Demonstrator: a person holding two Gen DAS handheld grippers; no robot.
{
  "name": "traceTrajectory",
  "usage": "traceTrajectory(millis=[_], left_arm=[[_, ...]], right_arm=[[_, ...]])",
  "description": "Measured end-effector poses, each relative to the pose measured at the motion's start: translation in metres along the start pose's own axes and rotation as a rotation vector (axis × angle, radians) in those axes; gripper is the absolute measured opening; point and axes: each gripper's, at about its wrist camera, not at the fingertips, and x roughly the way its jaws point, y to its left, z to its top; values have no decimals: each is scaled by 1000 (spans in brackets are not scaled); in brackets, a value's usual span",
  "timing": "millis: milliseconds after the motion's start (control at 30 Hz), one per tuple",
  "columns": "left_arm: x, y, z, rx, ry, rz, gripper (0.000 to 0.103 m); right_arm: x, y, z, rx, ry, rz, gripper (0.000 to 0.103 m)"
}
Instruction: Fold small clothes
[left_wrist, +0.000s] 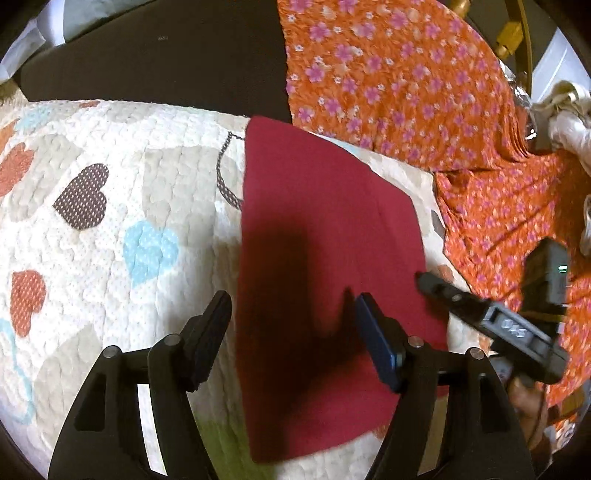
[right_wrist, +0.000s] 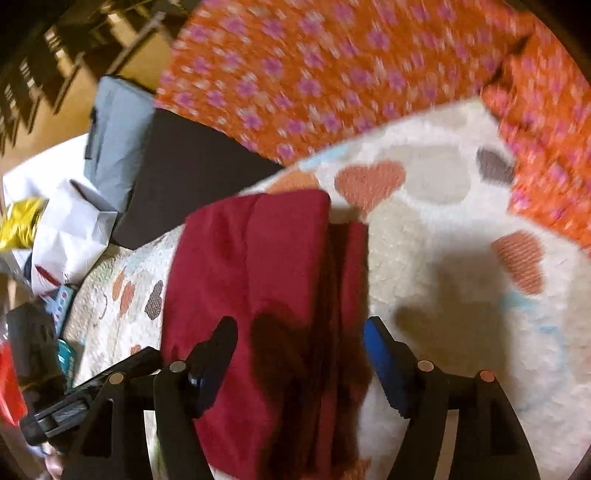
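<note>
found red garment (left_wrist: 325, 236) folded flat on heart quilt (left_wrist: 110, 221), centre frame, orange floral cloth (left_wrist: 406, 74) at 1 o'clock. left gripper (left_wrist: 291, 328) & right gripper (right_wrist: 299, 350) both spread wide over it, nothing pinched. risk judged: top layer could slide or unfold if snagged by a pad on withdrawal.

The right wrist view smears the orange floral cloth (right_wrist: 332, 74) — its flowers are mere streaks. The red garment (right_wrist: 258, 277) runs off the bottom edge (its near hem unseen). The clutter (right_wrist: 55, 229) at left stays unreadable.
</note>
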Motion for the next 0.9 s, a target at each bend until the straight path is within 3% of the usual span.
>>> traceTrajectory(millis=[100,267,300,367,433,500,667,800,900], left_arm=[[16,10,9,-25,13,-16,70],[48,21,14,-90,60,-113,77],[51,22,13,-94,63,-130,77],[49,18,11,-68,55,-136,68],[38,12,11,-28,42,-126,59],[19,8,8,3,38,-122,57],[-44,19,-15,30,30,-102,57],[-69,37,-50,25,78,-13,57],[-67,55,-75,4,95,71,57]], right_arm=[[27,-13,8,51,49,46,74],[52,-28,15,123,40,138,83],[52,-27,16,118,32,145,79],[52,-20,17,102,42,170,57],[42,-7,19,63,30,138,46],[30,5,21,12,16,125,42],[-7,41,5,-39,34,195,42],[-14,61,-31,-24,105,252,46],[-2,73,-53,-91,194,163,49]])
